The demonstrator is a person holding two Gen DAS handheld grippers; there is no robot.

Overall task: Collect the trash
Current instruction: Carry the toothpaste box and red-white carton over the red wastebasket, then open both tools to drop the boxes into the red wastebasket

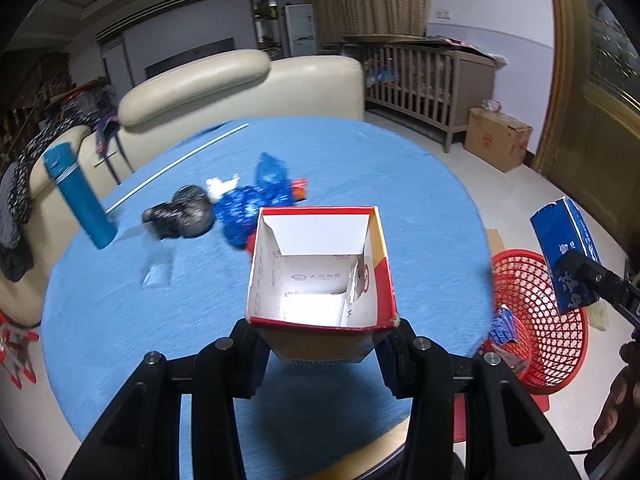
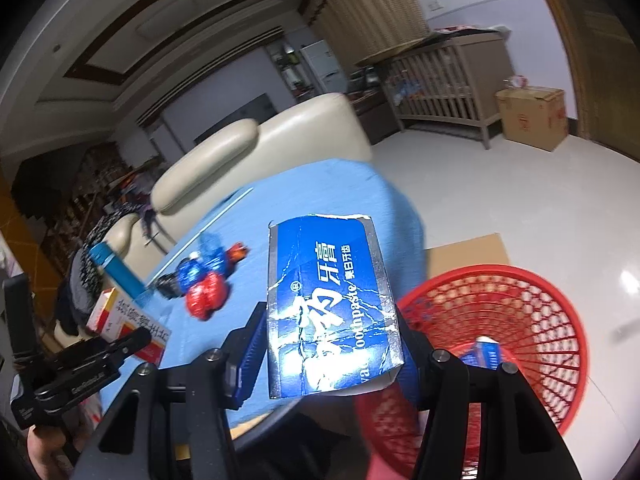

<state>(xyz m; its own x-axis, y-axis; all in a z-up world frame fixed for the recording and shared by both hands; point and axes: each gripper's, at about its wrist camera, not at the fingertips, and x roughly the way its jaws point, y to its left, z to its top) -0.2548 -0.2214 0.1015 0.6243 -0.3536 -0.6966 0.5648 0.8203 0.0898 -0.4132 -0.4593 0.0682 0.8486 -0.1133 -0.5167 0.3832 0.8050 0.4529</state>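
Between the fingers of the right gripper (image 2: 332, 344) sits a blue toothpaste box (image 2: 330, 300), crumpled and torn, and the two jaws squeeze it tight from both sides. Just past that gripper and a little lower to its right waits the red basket (image 2: 500, 320), which stands on the floor beside the table and already has a small blue carton (image 2: 486, 352) inside. The left gripper (image 1: 324, 340) holds the other piece of trash, an empty red and white box (image 1: 320, 268) with its top open, and its jaws pinch the bottom part of the box. Ahead of the left gripper, on the blue tablecloth (image 1: 400, 168), lies more trash: a black crumpled bag (image 1: 182, 212), shiny blue wrappers (image 1: 256, 196) and a bit of white paper (image 1: 220, 186). A blue bottle (image 1: 78, 196) stands farther off to the left. I think the step now is carrying both boxes to the basket. Next, the right gripper should get right over the basket's mouth and then let go, so the toothpaste box falls in. The left one should follow with its box.
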